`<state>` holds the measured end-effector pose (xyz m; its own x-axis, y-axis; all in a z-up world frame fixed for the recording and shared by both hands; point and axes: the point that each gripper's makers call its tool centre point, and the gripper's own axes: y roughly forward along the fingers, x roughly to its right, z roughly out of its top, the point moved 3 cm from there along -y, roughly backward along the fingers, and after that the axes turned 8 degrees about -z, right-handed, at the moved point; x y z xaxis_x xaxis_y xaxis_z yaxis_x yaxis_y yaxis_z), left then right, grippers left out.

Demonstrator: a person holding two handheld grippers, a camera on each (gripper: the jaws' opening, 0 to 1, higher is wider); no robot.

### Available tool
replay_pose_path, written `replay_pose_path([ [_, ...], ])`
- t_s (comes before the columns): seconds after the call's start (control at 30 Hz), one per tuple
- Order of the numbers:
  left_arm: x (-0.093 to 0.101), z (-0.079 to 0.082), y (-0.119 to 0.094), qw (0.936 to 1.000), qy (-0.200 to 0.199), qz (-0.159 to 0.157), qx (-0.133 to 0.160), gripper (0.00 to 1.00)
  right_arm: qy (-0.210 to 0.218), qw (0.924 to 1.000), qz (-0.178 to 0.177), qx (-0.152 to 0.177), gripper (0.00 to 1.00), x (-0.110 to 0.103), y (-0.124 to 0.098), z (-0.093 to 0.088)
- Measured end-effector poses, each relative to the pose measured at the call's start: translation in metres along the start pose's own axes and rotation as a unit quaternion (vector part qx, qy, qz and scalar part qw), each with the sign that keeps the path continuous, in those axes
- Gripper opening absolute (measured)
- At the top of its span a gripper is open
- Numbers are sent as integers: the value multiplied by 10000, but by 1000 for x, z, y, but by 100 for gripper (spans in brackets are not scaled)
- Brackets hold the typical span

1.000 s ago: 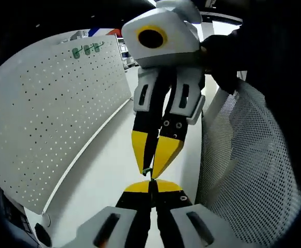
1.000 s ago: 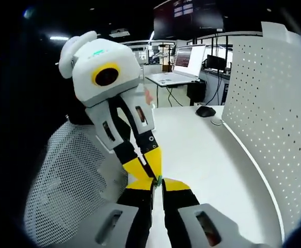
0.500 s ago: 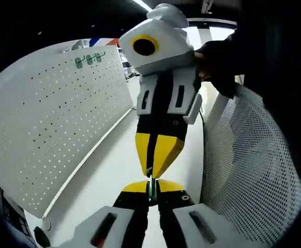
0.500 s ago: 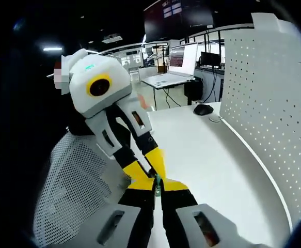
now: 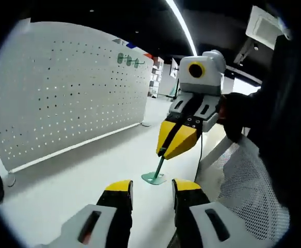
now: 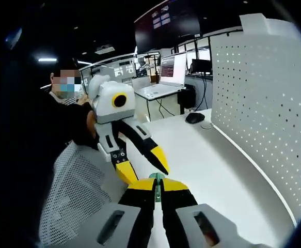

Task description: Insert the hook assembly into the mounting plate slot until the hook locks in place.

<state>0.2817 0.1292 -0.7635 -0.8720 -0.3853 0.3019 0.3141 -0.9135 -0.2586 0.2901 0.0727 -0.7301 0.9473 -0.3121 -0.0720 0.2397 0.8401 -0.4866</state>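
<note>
Since half a second ago my left gripper (image 5: 149, 190) has let go and drawn back from the green hook (image 5: 157, 169); earlier both sets of yellow tips met on it, and now my left jaws stand apart with bare white table (image 5: 62, 181) between them; the hook has passed wholly to my right gripper (image 5: 177, 140), whose jaws are clamped together on its thin stem. In the left gripper view the hook hangs below those tips with its flat base just over, or perhaps touching, the table; I cannot tell which. In the right gripper view the green hook (image 6: 157, 187) shows as a sliver pinched between the closed tips of my right gripper (image 6: 157, 185), with my left gripper (image 6: 140, 164) a little way beyond it, tips spread.

The white pegboard (image 5: 67, 93) stands upright along the far edge of the table, well apart from the hook; a row of green hooks (image 5: 128, 60) is already seated near its top edge. A white mesh chair back (image 5: 248, 191) sits beside the grippers.

I judge the hand-over done and the insertion not begun; the next move calls for carrying the hook to the board and lining its base up with a slot; held by one thin stem, it could twist in the grip.
</note>
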Motion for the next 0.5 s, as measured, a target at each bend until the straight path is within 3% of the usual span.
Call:
replay_pose_path([
  [0.33,4,14,-2,9968,-225,-313,694,24,195,9986,188,448,0,-6,-1,23],
  [0.5,11,22,-2,9941,-211,-543,918,20,606,9942,383,807,0,-7,-7,33],
])
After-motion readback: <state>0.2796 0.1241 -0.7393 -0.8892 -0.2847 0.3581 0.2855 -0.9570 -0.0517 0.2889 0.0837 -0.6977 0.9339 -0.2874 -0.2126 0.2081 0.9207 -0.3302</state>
